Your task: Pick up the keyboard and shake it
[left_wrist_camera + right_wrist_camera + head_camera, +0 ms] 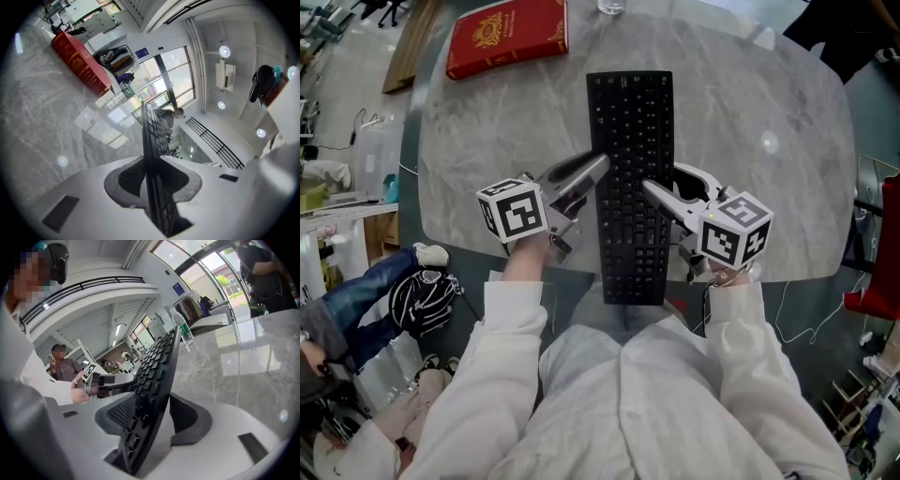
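Bright, even light fills the head view. It is sharp right across the marble table (750, 112), with one small white glare spot and only soft shadows. The black keyboard (630, 178) keeps its key detail. Both gripper views bend hard towards the rim and end in a black ring. In the left gripper view, daylight pours through the windows (174, 79) and the round ceiling lamps (225, 51) flare; the nearest foreground looks soft, perhaps out of focus. In the right gripper view, pale window reflections lie on the table.

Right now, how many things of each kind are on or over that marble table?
keyboard: 1
red book: 1
water bottle: 1
grippers: 2, left gripper and right gripper
Total: 5
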Demonstrator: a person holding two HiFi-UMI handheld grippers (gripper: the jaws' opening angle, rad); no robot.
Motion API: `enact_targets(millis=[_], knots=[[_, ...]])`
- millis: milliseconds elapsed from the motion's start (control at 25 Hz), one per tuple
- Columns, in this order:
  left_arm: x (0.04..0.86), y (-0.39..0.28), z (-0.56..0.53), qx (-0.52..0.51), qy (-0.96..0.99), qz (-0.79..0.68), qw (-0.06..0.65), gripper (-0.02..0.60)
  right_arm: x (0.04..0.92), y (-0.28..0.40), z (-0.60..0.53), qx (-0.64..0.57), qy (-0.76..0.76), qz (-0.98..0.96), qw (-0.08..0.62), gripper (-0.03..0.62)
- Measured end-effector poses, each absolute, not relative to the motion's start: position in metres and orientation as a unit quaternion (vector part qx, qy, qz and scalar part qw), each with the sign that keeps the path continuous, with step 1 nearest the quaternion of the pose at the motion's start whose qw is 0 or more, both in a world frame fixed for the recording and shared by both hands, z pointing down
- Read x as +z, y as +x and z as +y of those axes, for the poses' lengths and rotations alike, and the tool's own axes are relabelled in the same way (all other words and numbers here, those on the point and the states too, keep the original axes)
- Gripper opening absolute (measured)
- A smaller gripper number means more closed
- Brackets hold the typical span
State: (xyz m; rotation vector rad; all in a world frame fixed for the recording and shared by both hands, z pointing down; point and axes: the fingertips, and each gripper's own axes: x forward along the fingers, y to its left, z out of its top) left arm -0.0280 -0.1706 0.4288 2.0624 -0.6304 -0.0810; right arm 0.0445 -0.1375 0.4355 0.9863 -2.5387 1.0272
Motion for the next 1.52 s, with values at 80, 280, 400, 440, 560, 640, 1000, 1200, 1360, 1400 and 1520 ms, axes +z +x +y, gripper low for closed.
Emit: enact_targets(millis=[80,280,400,440,560,640,1000,1200,1360,1400,1520], knots=[[0.432,-0.027,-0.171,-0.027,0.841,-0.260,0.473,0.098,0.435,0.047,-0.142,0.344,0.345,-0.866,0.115,0.213],[0.439,-0.027,-0.172,-0.018,0.838,-0.269,0.475,0.098,0.441,0.048,-0.144,0.336,0.349,-0.864,0.137,0.213],[0.442,-0.026,-0.172,-0.007,0.839,-0.279,0.468,0.098,0.444,0.049,-0.144,0.339,0.355,-0.859,0.143,0.213],[0.443,-0.026,-0.172,-0.002,0.839,-0.282,0.465,0.099,0.446,0.049,-0.144,0.339,0.357,-0.858,0.147,0.215],[0.449,-0.025,-0.172,0.029,0.844,-0.298,0.446,0.098,0.452,0.050,-0.144,0.338,0.363,-0.853,0.159,0.218],[0.453,-0.024,-0.172,0.056,0.847,-0.308,0.430,0.101,0.456,0.051,-0.145,0.338,0.367,-0.851,0.167,0.221],[0.467,-0.023,-0.174,0.106,0.838,-0.325,0.426,0.107,0.468,0.053,-0.148,0.328,0.361,-0.848,0.208,0.233],[0.476,-0.023,-0.175,0.128,0.827,-0.334,0.434,0.109,0.476,0.052,-0.148,0.337,0.360,-0.843,0.216,0.233],[0.480,-0.023,-0.176,0.152,0.820,-0.340,0.434,0.114,0.480,0.053,-0.149,0.345,0.359,-0.839,0.221,0.233],[0.482,-0.023,-0.176,0.159,0.818,-0.341,0.434,0.114,0.481,0.053,-0.149,0.346,0.359,-0.838,0.223,0.233],[0.486,-0.024,-0.177,0.180,0.811,-0.346,0.436,0.115,0.485,0.053,-0.150,0.351,0.359,-0.833,0.232,0.232]])
